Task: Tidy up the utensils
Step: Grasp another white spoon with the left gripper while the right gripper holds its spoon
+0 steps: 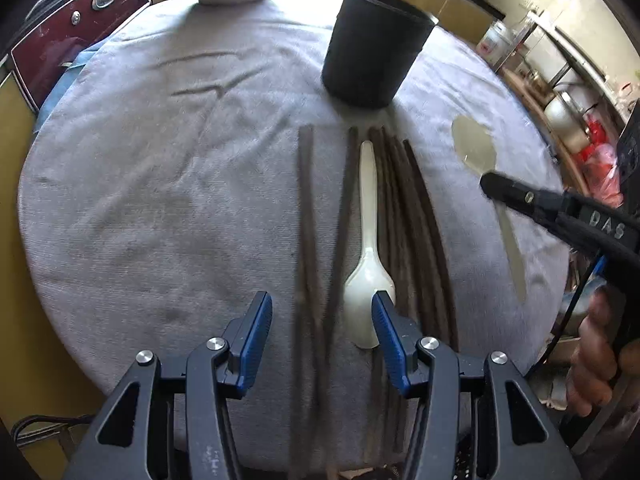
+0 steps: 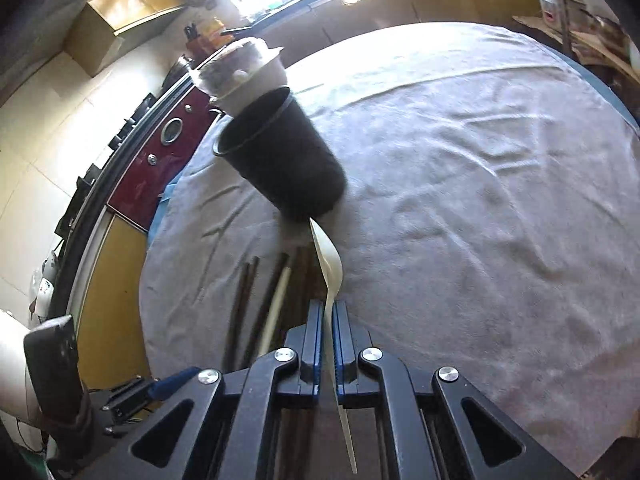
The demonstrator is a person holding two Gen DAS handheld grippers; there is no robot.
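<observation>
Your right hand-held gripper (image 2: 329,312) is clamped on the pale translucent plastic spoon (image 2: 330,268), bowl forward, just below the tall black cylindrical utensil cup (image 2: 280,160) at frame centre. Tip the spoon into the cup's rim. Your left hand-held gripper (image 1: 322,312) hangs half-open, empty, over the dark brown chopsticks (image 1: 306,216) on the desk (image 1: 140,200).

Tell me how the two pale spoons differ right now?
The spoon on the cloth lies flat among the dark chopsticks, untouched; the held spoon is pinched by its handle in the shut right gripper, off the cloth. The lying spoon's bowl points away from the black cup; the held spoon's bowl points toward it. Both look like pale plastic, similar in shape.
</observation>
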